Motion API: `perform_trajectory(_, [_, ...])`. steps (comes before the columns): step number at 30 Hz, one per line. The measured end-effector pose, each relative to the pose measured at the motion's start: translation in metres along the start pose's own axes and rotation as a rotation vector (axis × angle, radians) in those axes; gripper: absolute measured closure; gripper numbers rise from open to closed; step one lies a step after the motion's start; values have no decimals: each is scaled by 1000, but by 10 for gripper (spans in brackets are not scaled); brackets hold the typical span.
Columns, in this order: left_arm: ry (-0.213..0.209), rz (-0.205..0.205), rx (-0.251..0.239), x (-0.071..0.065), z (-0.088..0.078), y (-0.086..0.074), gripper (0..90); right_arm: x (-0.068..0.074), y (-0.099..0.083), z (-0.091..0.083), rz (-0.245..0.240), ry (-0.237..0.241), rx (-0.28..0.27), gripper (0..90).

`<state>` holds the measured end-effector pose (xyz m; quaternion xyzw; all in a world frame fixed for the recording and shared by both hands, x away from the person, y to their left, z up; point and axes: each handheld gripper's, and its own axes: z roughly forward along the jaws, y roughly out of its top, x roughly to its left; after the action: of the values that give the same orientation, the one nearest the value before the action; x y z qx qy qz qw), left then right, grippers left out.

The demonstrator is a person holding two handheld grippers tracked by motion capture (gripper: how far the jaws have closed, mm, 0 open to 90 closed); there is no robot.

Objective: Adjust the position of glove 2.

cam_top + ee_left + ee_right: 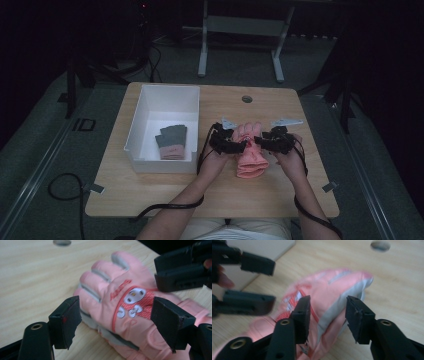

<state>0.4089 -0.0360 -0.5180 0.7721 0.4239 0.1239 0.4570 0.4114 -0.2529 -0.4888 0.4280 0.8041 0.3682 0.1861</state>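
A pink glove point(251, 155) with grey finger trim lies flat on the wooden table point(165, 195), right of centre, fingers pointing away from me. My left gripper point(245, 146) sits low at its left side. In the left gripper view the gripper point(115, 302) stands open, its jaws wide apart on either side of the glove's point(117, 302) back and not pressing it. My right gripper point(259, 141) is at the glove's right side. In the right gripper view the gripper point(328, 300) is open and straddles the glove's point(332, 292) raised edge, with a gap at the right jaw.
A white bin point(145, 107) stands on the left of the table with a grey and pink glove point(172, 142) lying in it. A round hole point(247, 99) sits near the table's far edge. Cables trail from both grippers toward me.
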Motion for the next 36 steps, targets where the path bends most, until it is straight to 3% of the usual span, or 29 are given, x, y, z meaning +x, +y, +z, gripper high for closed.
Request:
perform_trajectory(1, [-8,-6,22,2,4,-4,228,-2,-6,8,-6,-10,39,505])
perform_trajectory(10, [-50,-89,104,14,23,-16,228,-10,-16,23,56,34,129,418])
perform_trajectory(14, [-100,-143,164,14,36,-17,320,-15,-21,34,133,92,160,433])
perform_trajectory(16, [-124,-156,169,13,38,-16,428,-16,-23,36,165,140,164,530])
perform_trajectory(21, [-116,-132,163,9,35,-13,693,-8,-21,35,148,111,152,634])
perform_trajectory(23, [-120,-125,164,8,33,-11,745,-6,-21,33,151,102,139,654])
perform_trajectory(36, [-137,-78,156,-2,15,9,790,1,-16,11,161,84,78,685])
